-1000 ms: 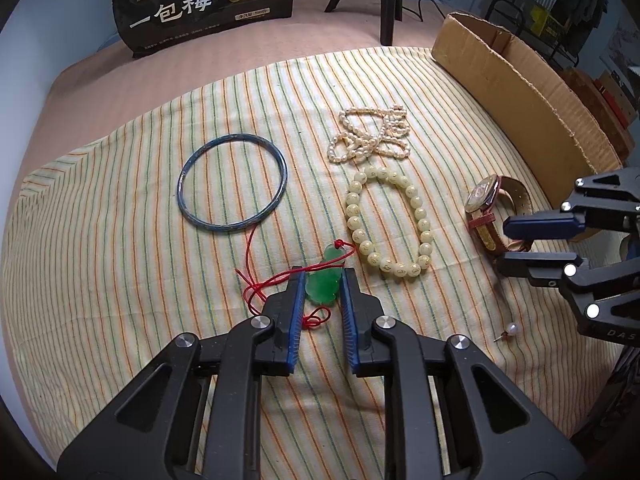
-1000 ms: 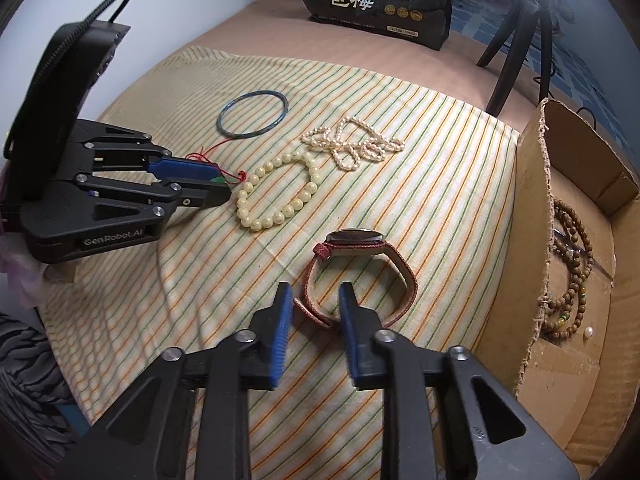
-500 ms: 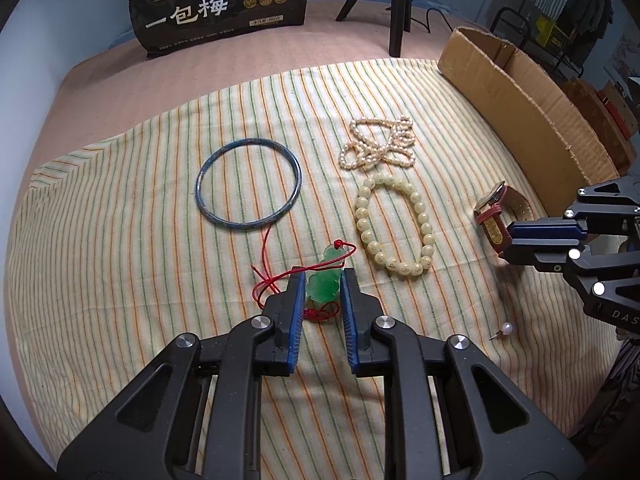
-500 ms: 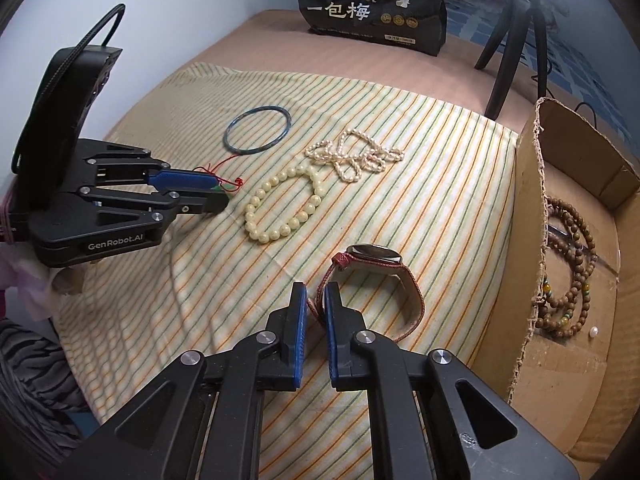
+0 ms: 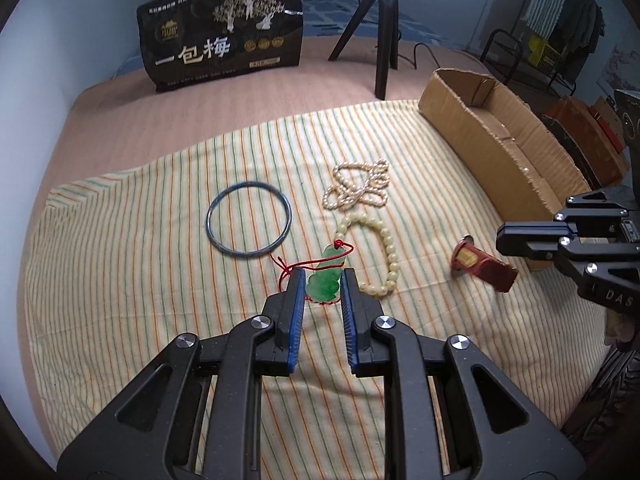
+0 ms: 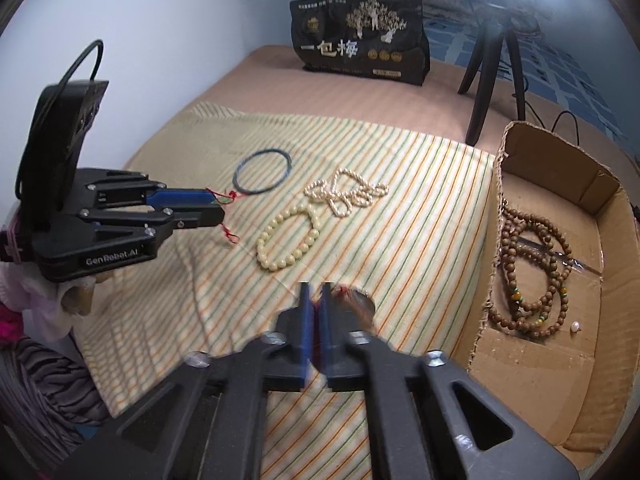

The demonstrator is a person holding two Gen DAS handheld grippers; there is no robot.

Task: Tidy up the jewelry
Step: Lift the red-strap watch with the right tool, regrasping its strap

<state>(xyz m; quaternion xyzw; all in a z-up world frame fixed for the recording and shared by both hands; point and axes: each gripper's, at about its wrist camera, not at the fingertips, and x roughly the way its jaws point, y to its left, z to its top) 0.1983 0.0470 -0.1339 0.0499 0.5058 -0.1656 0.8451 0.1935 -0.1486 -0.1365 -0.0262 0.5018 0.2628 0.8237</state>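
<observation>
My left gripper [image 5: 322,280] is shut on a green jade pendant [image 5: 326,278] with a red cord [image 5: 294,266], held just above the striped cloth [image 5: 140,272]. My right gripper [image 6: 315,300] is shut on the red strap of a wristwatch [image 5: 478,264], which hangs lifted off the cloth; in the right wrist view the watch [image 6: 356,300] is blurred. On the cloth lie a blue bangle [image 5: 248,224], a cream bead bracelet [image 5: 376,256] and a pearl necklace [image 5: 360,190]. The cardboard box [image 6: 576,364] at the right holds a brown bead necklace [image 6: 528,272] and a loose pearl [image 6: 575,326].
A black printed bag [image 5: 224,50] stands at the back of the bed, with a black tripod [image 5: 380,36] beside it. A wall borders the left side. A person's sleeve [image 6: 36,312] shows under the left gripper [image 6: 218,210].
My right gripper closed on the watch strap and lifted the watch off the cloth. My left gripper rose with the jade pendant still in it, and the cord came up.
</observation>
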